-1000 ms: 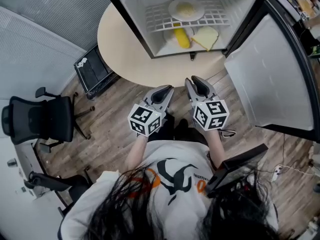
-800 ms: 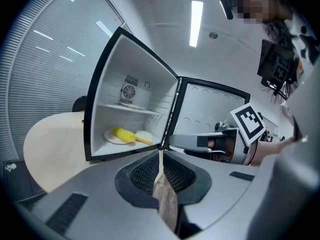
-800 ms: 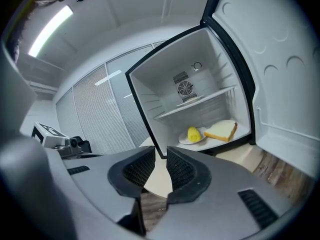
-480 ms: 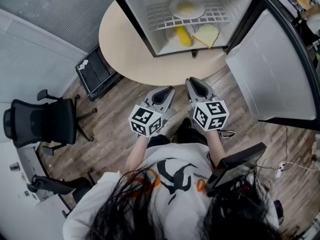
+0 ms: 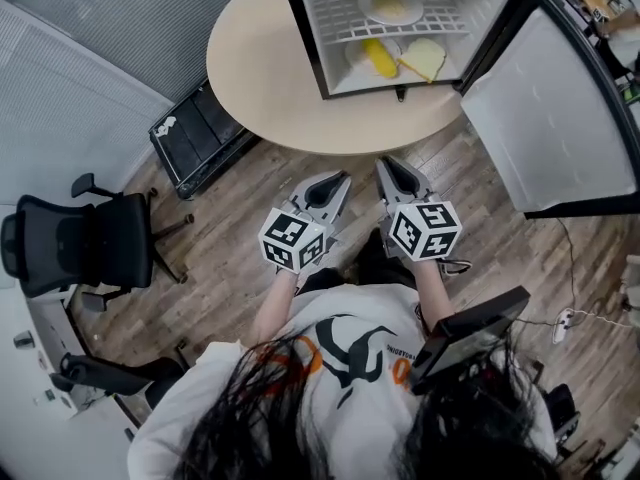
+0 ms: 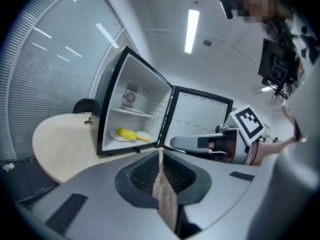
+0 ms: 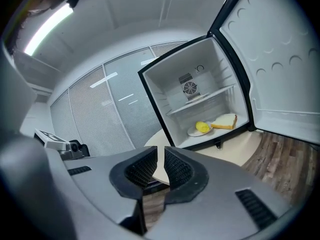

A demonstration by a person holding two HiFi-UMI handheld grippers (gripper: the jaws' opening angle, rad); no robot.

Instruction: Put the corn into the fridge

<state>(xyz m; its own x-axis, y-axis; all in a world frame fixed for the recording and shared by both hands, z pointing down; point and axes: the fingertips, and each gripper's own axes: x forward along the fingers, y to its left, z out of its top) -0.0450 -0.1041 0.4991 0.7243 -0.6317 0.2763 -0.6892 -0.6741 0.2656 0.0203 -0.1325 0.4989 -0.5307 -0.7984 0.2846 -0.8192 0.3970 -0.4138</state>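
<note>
Head view: corn [image 5: 379, 58] lies on a plate on the fridge [image 5: 312, 18] floor, left of centre, door open. Left gripper [image 5: 338, 176] and right gripper [image 5: 386, 164] hang over wood flooring
Left gripper view: jaws together, nothing between
Right gripper view: jaws just closed further, now shut, empty

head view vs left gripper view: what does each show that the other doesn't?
Head view only: the marker cube on the left gripper, and the pale food on the wire shelf's plate. Left gripper view only: the ceiling light. Both: the open fridge on the round table, with corn and a bread slice on its bottom level.
</note>
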